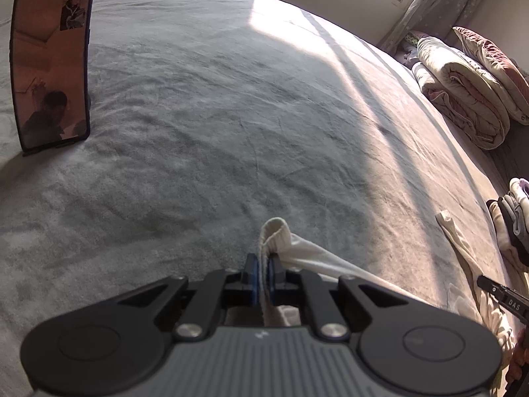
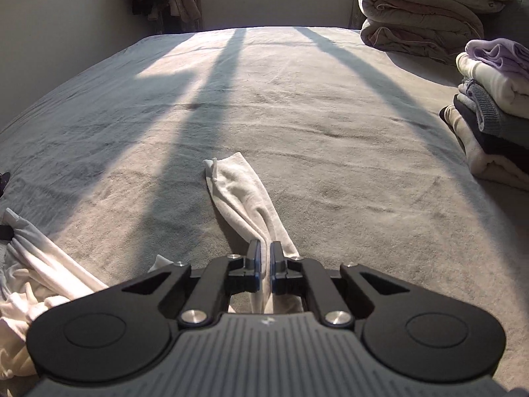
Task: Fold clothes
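Note:
A white garment (image 1: 317, 258) lies crumpled on the grey bed. My left gripper (image 1: 263, 276) is shut on its ribbed elastic edge (image 1: 276, 231), which sticks up past the fingertips. The cloth trails right toward the bed's near edge. My right gripper (image 2: 264, 258) is shut on another part of the white garment, a long narrow strip (image 2: 241, 195) that lies flat on the bed and points away. More of the garment is bunched at the lower left of the right wrist view (image 2: 36, 274). A bit of the right gripper shows at the left wrist view's right edge (image 1: 506, 297).
A phone (image 1: 51, 59) stands upright on the bed at far left. A stack of folded clothes (image 2: 496, 109) sits at the right. Rolled quilts (image 2: 420, 16) lie at the far right. The grey bed cover (image 2: 297, 99) stretches ahead under window light.

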`<state>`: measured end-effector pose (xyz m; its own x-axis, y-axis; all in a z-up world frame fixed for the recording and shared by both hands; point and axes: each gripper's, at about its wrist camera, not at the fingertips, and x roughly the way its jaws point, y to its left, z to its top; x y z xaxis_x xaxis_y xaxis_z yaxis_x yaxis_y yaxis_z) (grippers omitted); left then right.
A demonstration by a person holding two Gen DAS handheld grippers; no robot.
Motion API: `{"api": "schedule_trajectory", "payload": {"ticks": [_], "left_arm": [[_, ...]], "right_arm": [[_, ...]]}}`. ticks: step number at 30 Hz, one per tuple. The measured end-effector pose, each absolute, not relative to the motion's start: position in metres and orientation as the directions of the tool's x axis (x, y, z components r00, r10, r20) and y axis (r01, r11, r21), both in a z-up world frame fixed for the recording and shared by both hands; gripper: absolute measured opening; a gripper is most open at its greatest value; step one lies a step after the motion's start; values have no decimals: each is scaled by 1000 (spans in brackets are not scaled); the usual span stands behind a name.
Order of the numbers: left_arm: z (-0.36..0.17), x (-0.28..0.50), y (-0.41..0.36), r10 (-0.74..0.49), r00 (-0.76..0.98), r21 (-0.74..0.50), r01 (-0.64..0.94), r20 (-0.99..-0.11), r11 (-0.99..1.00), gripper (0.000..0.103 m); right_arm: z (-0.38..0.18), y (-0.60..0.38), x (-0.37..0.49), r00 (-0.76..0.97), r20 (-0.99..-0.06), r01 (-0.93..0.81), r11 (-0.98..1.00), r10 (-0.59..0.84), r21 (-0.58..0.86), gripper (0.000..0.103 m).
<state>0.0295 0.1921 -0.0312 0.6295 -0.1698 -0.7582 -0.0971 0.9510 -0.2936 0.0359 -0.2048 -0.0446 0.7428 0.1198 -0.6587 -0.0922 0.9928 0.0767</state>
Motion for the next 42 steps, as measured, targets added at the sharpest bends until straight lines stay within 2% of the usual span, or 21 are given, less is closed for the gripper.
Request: {"api": "schedule_trajectory", "payload": {"ticks": [4, 12, 19, 21, 25, 33, 42], "left_arm": [[-13, 35, 181, -89, 671, -172, -58, -736, 983, 6], [20, 85, 164, -7, 730, -28, -17, -683, 999, 6], [33, 125, 163, 105, 778, 35, -106, -619, 994, 6], [29, 136, 167, 113, 766, 31, -121, -633, 992, 6], [17, 150, 176, 109, 727, 2, -146, -677, 989, 6], [2, 142, 180, 107, 713, -49, -194, -693, 980, 6], [23, 106, 189, 82, 736, -130, -226, -671, 966, 6]], "right_arm": [[-21, -226, 29, 803, -594, -1, 997, 47, 77, 5], [12, -259, 37, 863, -496, 129, 991, -94, 36, 5], [22, -280, 56, 882, -421, 238, 971, -213, 7, 5], [28, -289, 55, 878, -430, 254, 966, -208, 50, 5], [46, -295, 38, 864, -492, 192, 973, -106, 128, 5], [67, -296, -30, 807, -590, 89, 987, 6, 132, 5], [64, -291, -99, 705, -706, 24, 992, 69, 121, 5]]}}
